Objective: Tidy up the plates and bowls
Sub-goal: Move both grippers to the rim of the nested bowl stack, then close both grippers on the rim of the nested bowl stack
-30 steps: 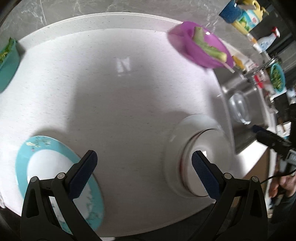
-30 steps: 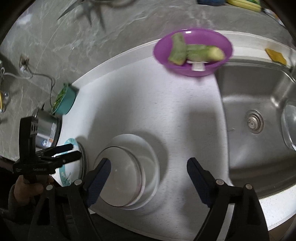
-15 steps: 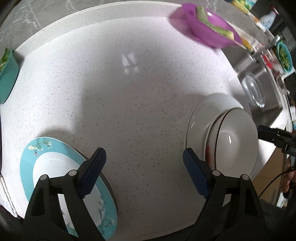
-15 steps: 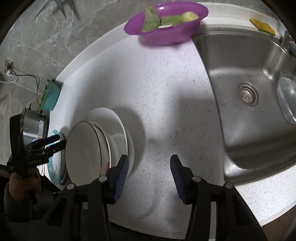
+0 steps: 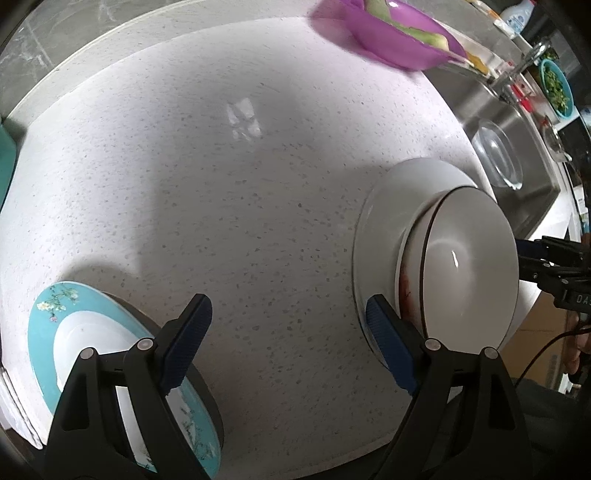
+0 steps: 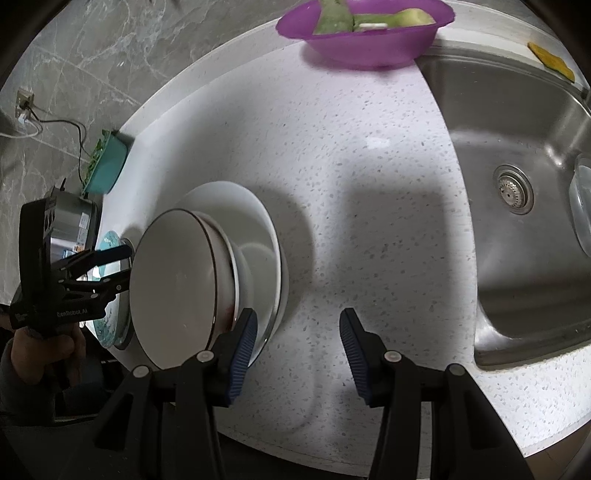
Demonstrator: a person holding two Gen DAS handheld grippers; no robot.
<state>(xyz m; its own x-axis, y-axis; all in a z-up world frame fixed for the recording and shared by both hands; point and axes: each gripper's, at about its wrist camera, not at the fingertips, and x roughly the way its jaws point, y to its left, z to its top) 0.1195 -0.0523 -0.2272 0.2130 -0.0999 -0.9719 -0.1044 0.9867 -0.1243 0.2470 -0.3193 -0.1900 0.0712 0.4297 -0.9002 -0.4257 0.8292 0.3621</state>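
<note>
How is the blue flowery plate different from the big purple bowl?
The teal flower-patterned plate is flat and shallow, while the purple plastic bowl is deep with tall sides. The plate holds no food, but the bowl holds pale green vegetable pieces. The plate sits at the near counter edge beside the left tool; the bowl sits far back, next to the steel sink. Both are round and rest on the white speckled countertop.

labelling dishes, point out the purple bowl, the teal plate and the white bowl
purple bowl (image 6: 364, 46), right wrist view, front outer wall
teal plate (image 5: 42, 332), left wrist view, left rim
white bowl (image 5: 469, 258), left wrist view, inner surface
</note>
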